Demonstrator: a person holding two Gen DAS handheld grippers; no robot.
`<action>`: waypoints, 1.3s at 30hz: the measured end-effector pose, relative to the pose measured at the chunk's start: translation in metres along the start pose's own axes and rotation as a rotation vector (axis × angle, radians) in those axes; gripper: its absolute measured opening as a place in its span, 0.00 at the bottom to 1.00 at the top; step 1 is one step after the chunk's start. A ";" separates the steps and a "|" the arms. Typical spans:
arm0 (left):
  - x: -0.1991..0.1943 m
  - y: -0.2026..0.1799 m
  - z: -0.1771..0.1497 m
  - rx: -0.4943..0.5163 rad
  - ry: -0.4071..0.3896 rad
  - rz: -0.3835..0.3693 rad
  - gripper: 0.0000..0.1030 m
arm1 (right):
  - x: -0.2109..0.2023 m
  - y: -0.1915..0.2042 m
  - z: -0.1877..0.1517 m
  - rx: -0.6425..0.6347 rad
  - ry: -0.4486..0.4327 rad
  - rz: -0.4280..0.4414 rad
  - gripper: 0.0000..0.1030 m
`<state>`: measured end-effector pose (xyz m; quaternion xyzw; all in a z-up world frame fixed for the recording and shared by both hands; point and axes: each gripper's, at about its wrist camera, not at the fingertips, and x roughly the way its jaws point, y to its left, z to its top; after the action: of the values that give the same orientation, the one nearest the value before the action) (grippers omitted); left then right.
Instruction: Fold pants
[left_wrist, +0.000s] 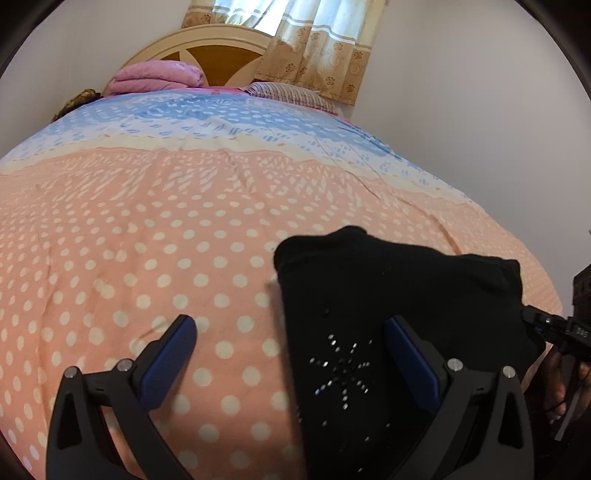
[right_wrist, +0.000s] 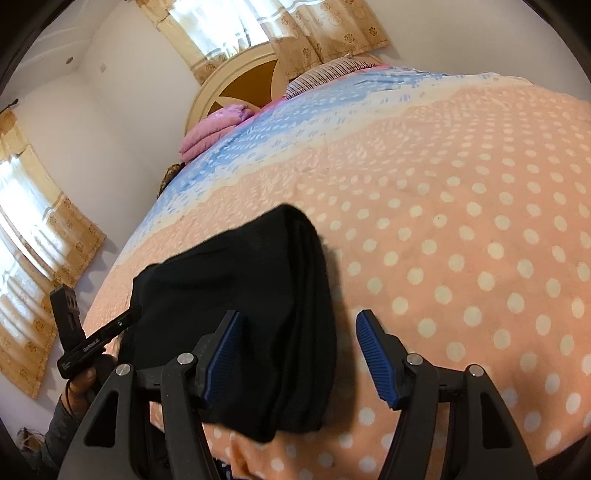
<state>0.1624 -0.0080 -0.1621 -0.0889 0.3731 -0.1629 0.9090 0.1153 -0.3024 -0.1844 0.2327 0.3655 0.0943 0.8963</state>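
Observation:
The black pants (left_wrist: 388, 295) lie folded into a compact stack on the bed, with a star of small rhinestones on top. My left gripper (left_wrist: 291, 325) is open just above them; its right finger (left_wrist: 410, 354) is over the stack and its left finger (left_wrist: 173, 350) over bare sheet. In the right wrist view the pants (right_wrist: 266, 295) show layered folded edges. My right gripper (right_wrist: 299, 325) is open and empty, its left finger (right_wrist: 225, 350) over the stack and the right finger (right_wrist: 373, 350) over the sheet.
The bed carries a pink polka-dot sheet (left_wrist: 147, 240) with a blue band farther off. A folded pink blanket (left_wrist: 159, 77) and a striped pillow (left_wrist: 291, 94) lie by the wooden headboard (left_wrist: 218, 55). Curtained windows (right_wrist: 33, 240) and walls surround the bed.

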 end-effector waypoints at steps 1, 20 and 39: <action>0.002 -0.001 0.001 -0.004 0.003 -0.015 1.00 | 0.002 0.000 0.002 0.000 0.004 0.005 0.63; 0.003 0.003 0.004 0.024 0.055 -0.139 0.49 | 0.012 0.007 -0.006 0.023 0.079 0.173 0.32; -0.090 0.055 0.036 -0.071 -0.160 -0.199 0.12 | 0.034 0.144 0.063 -0.259 0.070 0.253 0.25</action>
<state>0.1405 0.0774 -0.0933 -0.1704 0.2943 -0.2315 0.9115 0.1835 -0.1871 -0.0955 0.1560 0.3490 0.2606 0.8866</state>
